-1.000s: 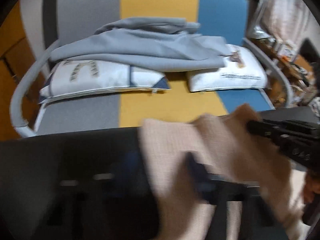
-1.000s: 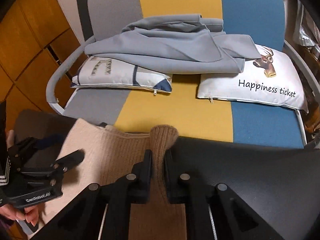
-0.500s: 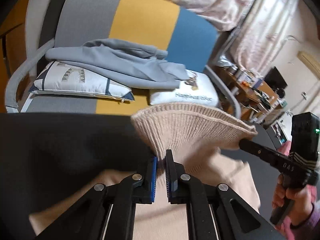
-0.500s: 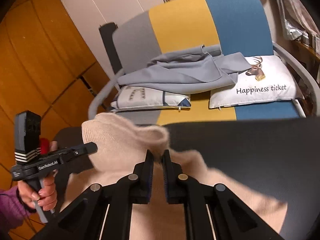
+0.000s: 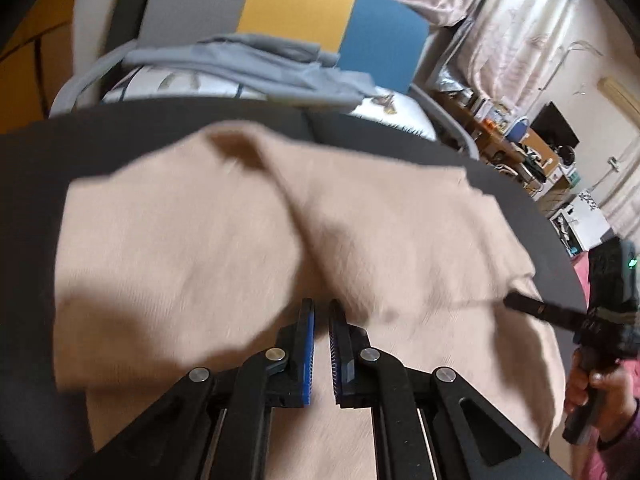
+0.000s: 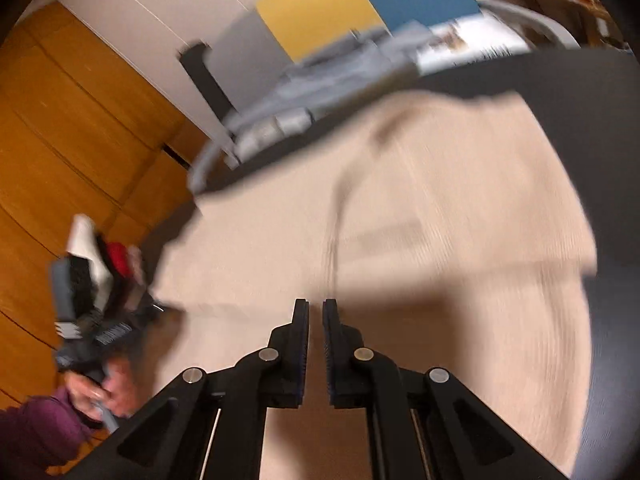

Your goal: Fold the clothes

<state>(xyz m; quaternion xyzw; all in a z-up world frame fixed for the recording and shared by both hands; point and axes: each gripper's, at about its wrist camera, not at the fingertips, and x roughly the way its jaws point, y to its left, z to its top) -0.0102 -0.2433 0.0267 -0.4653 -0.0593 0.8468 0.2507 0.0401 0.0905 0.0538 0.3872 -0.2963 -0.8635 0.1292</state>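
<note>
A beige knit sweater (image 5: pixel 224 240) lies spread over a dark table (image 5: pixel 36 168), filling the middle of the left wrist frame from the left edge nearly to the right. A folded layer sits on top: its edge runs as a raised ridge from the upper centre down toward the lower middle, with a soft shadowed crease beside it. The upper left corner is fairly square; the right side tapers to a point at mid right. In the right wrist frame the sweater (image 6: pixel 440 216) is blurred, covering the centre and right, its fine ribbing faintly visible, a fold line running down the middle.
</note>
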